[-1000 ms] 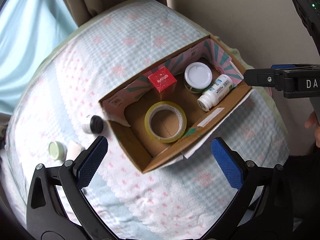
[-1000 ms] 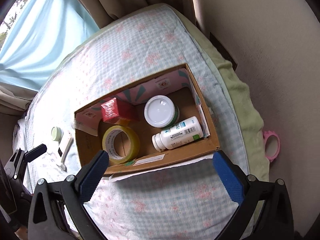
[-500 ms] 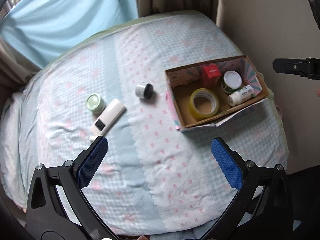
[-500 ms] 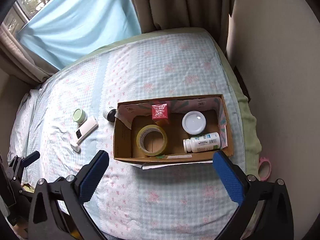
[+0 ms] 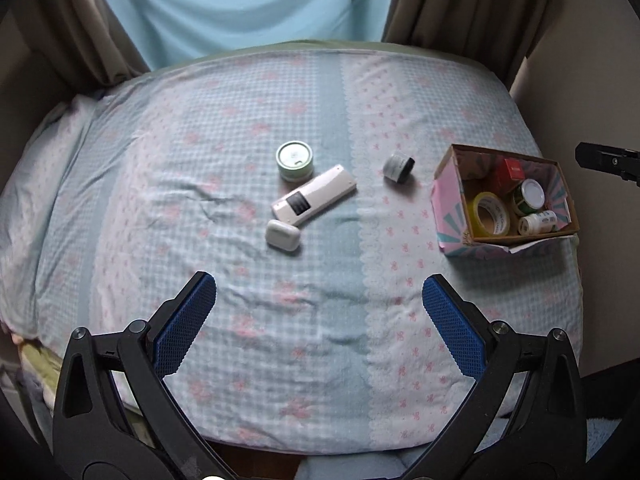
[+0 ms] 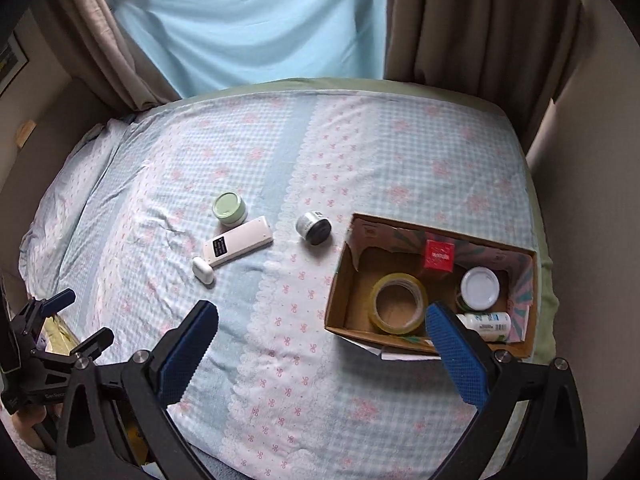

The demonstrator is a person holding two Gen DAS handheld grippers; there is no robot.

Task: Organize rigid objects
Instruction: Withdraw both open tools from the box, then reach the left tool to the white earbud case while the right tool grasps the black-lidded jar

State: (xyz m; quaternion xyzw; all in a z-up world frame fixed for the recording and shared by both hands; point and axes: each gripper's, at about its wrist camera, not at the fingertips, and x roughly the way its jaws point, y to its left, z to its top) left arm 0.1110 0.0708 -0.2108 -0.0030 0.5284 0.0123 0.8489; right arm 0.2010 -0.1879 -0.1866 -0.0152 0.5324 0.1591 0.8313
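Note:
A cardboard box [image 5: 444,192] [image 6: 340,292] sits at the bed's right side. It holds a yellow tape roll [image 6: 398,304], a red carton [image 6: 439,256], a white-lidded jar [image 6: 479,286] and a white pill bottle [image 6: 486,322]. Loose on the bed lie a green jar [image 5: 294,160] [image 6: 229,208], a white remote [image 5: 314,200] [image 6: 238,242], a white earbud case [image 5: 283,234] [image 6: 203,270] and a small black-and-silver jar [image 5: 398,167] [image 6: 314,227]. My left gripper [image 5: 319,320] and right gripper [image 6: 322,344] are both open and empty, held above the bed's near edge.
The bed has a blue-and-pink checked cover [image 5: 240,120]. A light blue curtain [image 6: 256,24] and brown drapes [image 6: 460,20] hang behind it. A wall [image 6: 592,200] runs along the right side, close to the box.
Both grippers have pulled back and up from over the box, so the whole bed now shows. The left view has swung left toward the loose items.

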